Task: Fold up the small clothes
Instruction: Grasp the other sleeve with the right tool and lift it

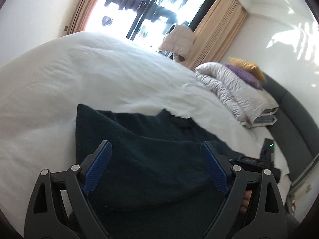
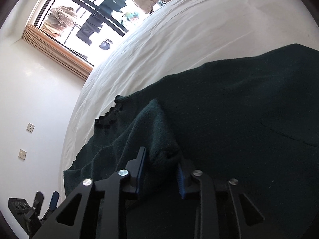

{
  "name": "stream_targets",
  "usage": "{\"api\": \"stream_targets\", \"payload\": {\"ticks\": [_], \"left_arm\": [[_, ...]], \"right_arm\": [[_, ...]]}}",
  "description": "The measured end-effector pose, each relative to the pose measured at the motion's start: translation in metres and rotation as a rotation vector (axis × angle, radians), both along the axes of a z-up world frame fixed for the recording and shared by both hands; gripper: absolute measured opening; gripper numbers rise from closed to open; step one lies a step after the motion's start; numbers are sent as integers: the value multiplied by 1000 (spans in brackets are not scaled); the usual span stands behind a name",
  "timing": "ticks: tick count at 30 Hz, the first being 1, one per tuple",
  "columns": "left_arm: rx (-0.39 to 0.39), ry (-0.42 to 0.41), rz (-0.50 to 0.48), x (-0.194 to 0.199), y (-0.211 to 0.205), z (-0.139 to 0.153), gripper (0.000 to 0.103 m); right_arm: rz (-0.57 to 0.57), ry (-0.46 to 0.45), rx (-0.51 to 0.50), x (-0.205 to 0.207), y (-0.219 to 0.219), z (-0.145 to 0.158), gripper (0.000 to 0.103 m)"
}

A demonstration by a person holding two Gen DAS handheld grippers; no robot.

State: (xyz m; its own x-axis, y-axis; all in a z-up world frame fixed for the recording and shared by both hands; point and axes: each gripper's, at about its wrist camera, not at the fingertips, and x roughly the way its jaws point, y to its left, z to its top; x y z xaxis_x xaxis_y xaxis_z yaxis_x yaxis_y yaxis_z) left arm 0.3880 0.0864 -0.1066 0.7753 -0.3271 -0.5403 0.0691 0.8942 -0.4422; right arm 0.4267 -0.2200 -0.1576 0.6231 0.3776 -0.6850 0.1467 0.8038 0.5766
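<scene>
Dark green knitwear, a sweater (image 1: pixel 151 139), lies spread on the white bedsheet (image 1: pixel 59 83) near the bed's edge, its fabric filling the lower part of both wrist views. In the left wrist view the left gripper (image 1: pixel 156 149) hangs over the sweater with its blue-padded fingers (image 1: pixel 98 167) spread wide, nothing between them but the flat cloth below; whether the tips touch the fabric cannot be told. In the right wrist view the right gripper (image 2: pixel 162 160) has its jaws drawn narrow around a raised, bunched fold of the sweater (image 2: pixel 229 119), the knit bulging up between the two black fingers (image 2: pixel 139 169) and lifted above the rest of the garment. A ribbed, scalloped hem (image 2: pixel 108 115) lies on the sheet just beyond that fold. At the far side of the bed a folded pale quilt (image 1: pixel 231 91) is stacked with a purple cushion (image 1: pixel 244 75) and a yellow cushion (image 1: pixel 249 66) on top, beside a dark grey headboard (image 1: pixel 295 115). Beyond the bed, a bright window (image 1: pixel 151 6) with beige curtains (image 1: pixel 221 29) shows laundry hanging outside.
</scene>
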Motion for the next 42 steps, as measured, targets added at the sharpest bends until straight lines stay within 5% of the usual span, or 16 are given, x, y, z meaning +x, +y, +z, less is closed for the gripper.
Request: {"api": "stream_targets", "payload": {"ticks": [2,3,6,11,17,20,21,23,27,34,36,39,42], "left_arm": [[18,104,30,16,5,-29,91],[-39,118,32,18,14,-41,90],[-139,83,29,16,27,-47,90],[-90,65,32,17,18,-49,90],[-58,57,34,20,12,-56,90],[-54,53,34,20,13,-59,90],[-57,50,34,20,13,-60,90],[-64,47,33,20,15,-61,90],[-73,43,33,20,17,-64,90],[-79,42,36,20,19,-65,90],[-80,42,37,20,19,-65,90],[-80,41,36,19,19,-64,90],[-81,40,36,19,19,-65,90]], "right_arm": [[-18,6,-6,0,-7,0,18],[-33,10,-16,-2,-11,-1,18],[-95,40,-49,-9,-26,3,20],[-216,-7,-120,-25,-32,30,24],[33,-98,17,7,16,36,25],[93,-25,26,26,32,11,25],[93,10,32,30,32,0,16],[58,5,61,29,19,-12,0],[-31,-12,174,16,-22,-26,0],[-183,13,111,-15,-68,-26,1],[-188,-22,37,-35,-73,-9,26],[-231,-134,77,-84,-107,15,61],[-366,-209,105,-136,-165,27,69]]}}
